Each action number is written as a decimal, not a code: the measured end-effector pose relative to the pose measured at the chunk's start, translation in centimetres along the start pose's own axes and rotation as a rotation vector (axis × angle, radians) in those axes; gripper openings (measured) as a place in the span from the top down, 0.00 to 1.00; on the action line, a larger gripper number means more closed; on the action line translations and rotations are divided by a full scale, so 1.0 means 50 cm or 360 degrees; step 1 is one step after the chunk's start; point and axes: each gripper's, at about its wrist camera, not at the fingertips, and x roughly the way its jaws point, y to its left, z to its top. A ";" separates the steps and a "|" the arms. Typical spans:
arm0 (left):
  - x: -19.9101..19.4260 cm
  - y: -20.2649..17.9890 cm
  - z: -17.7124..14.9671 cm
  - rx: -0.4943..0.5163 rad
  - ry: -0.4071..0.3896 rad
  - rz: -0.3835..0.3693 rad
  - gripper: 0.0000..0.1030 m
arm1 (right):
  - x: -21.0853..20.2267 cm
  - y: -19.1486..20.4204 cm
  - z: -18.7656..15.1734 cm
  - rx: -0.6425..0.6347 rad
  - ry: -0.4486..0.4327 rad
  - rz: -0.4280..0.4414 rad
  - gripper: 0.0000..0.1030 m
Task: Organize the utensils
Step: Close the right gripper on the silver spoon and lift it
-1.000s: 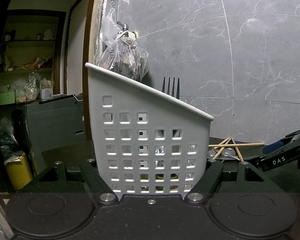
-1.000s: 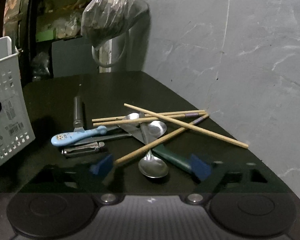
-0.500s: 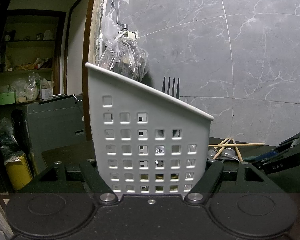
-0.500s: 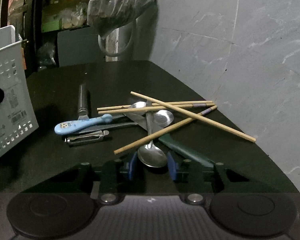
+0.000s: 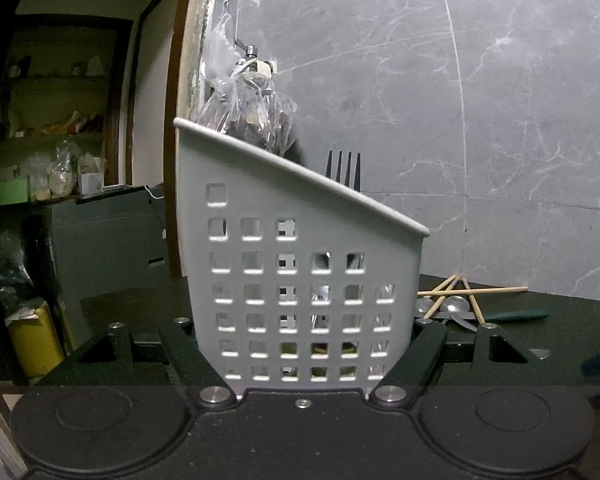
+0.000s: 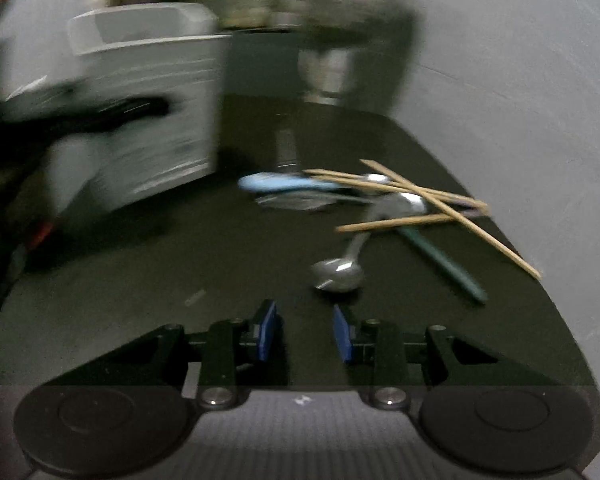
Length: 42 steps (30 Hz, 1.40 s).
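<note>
— Well, biggest first: the dark desk runs up to a grey wall, and the white slotted basket stands upright on it.

— Is anybody holding it?

— Yes. The left gripper has its fingers clenched on the basket's two sides, low down. One fork pokes above the rim.

— And the other hand?

— The right gripper hangs over bare desk, tipped downward. Its fingers have just been closing, yet nothing sits between them. The blue pads stand partly apart, gripping only air.

— So where are the utensils?

— Mostly loose, in a heap to the right of the basket and clear of it. There are chopsticks crossed over a green-handled tool, then a blue-handled piece. A spoon lies nearest, its bowl just ahead and to the right of the fingers.

— What worries you?

— I'd guess the spoon is the target, and the fingers are off to its left. Shut there, they would catch nothing, or nudge the bowl and skid it across that smooth top. The spoon's handle looks to run under the chopsticks too. A quick lift could drag them along and roll one off the desk's edge. The right-hand view is smeared as well, which suggests haste.
</note>
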 end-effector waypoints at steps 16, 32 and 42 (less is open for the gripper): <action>0.001 0.001 0.004 -0.0004 0.0007 -0.0002 0.26 | 0.036 0.042 0.006 -0.0376 -0.0079 -0.0396 0.57; 0.001 0.001 0.004 -0.0004 0.0007 -0.0001 0.26 | 0.064 0.082 0.007 -0.0560 -0.0107 -0.0354 0.99; 0.001 0.001 0.004 -0.0005 0.0007 -0.0002 0.26 | 0.056 0.154 0.020 -0.0661 -0.0174 -0.0220 0.98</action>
